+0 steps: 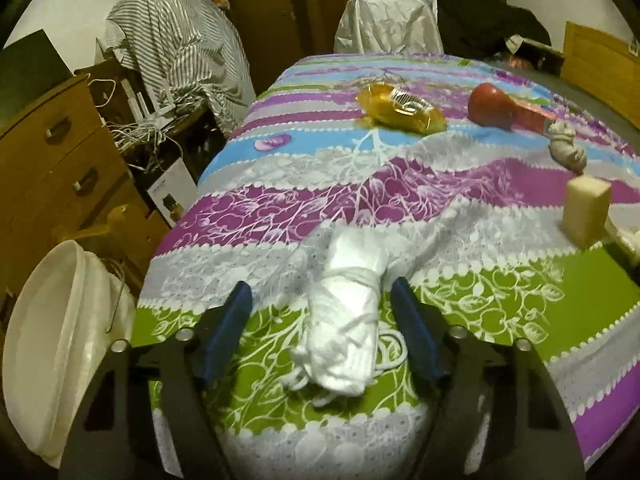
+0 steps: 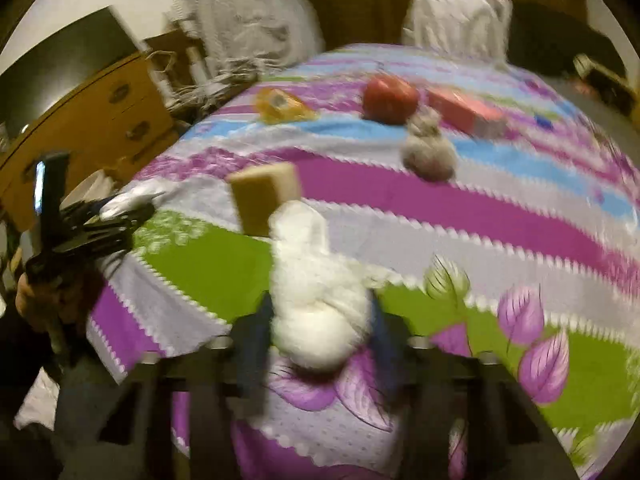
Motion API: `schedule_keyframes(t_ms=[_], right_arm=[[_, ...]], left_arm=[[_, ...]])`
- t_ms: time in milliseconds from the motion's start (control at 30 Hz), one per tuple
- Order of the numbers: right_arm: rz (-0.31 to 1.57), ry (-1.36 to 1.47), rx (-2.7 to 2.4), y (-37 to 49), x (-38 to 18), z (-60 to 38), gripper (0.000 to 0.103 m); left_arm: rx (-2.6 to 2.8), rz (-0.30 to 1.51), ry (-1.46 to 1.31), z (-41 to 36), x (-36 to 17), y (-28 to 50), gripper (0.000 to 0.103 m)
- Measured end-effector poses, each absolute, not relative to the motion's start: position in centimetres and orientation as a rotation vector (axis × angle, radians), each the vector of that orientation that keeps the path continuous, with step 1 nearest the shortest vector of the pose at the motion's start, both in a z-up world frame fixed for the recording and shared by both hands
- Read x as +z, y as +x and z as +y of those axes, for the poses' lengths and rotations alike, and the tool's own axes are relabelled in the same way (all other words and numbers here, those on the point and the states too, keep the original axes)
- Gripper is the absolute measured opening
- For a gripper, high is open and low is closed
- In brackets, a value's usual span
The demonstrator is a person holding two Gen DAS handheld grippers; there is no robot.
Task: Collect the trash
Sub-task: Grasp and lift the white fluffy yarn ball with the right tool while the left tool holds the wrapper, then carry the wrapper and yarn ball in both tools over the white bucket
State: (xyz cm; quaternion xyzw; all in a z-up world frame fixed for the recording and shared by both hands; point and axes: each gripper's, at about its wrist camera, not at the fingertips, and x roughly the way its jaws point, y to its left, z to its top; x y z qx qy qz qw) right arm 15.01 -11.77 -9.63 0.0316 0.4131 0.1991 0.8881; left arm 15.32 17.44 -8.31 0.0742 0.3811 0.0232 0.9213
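Observation:
In the left wrist view a white cloth bundle tied with string [image 1: 348, 320] lies on the patterned tablecloth [image 1: 500, 292] between the blue pads of my left gripper [image 1: 322, 300], which is open around it without touching. In the right wrist view my right gripper [image 2: 320, 312] is shut on a white knotted wad [image 2: 316, 292] and holds it over the cloth. The left gripper [image 2: 132, 208] shows at that view's left edge. A yellow wrapper [image 1: 400, 110], a grey wad [image 1: 566, 146] and a yellow sponge [image 1: 586, 210] lie farther back.
A white bin [image 1: 52, 344] stands off the table's left edge. A red round object [image 1: 494, 106] and a pink box [image 2: 466, 114] lie at the far side. A wooden dresser [image 1: 60, 152], tangled cables and a covered chair [image 1: 386, 24] surround the table.

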Motion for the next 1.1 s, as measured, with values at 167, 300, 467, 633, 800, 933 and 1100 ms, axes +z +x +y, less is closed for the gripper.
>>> schedule_keyframes(t_ms=[167, 300, 467, 633, 800, 933, 1100], right_arm=[[0.789, 0.129, 0.362, 13.0, -8.3, -13.5, 0.038], [0.708, 0.142, 0.302, 12.1, -5.9, -14.5, 0.038], [0.634, 0.135, 0.327, 11.6, -2.7, -13.9, 0.038], [0.64, 0.042, 0.388, 10.9, -2.5, -10.0, 0.038], [0.625, 0.024, 0.471, 9.9, -1.6, -6.4, 0.038], [0.606, 0.019, 0.551, 9.7, 0.1, -2.8, 0.038], [0.537, -0.025, 0.656, 10.3, 4.3, 2.8, 0.038]], left_arm=[[0.059, 0.771, 0.144, 17.1, -7.8, 14.8, 0.026], [0.085, 0.749, 0.075, 17.4, -6.5, 14.2, 0.025], [0.073, 0.698, -0.017, 18.0, -3.3, 12.7, 0.025], [0.064, 0.663, -0.113, 19.4, -0.4, 10.8, 0.025], [0.107, 0.639, -0.14, 20.8, 0.9, 8.6, 0.025], [0.191, 0.643, -0.123, 22.1, 1.6, 7.6, 0.025], [0.312, 0.595, -0.104, 25.4, 4.2, 6.5, 0.025]])
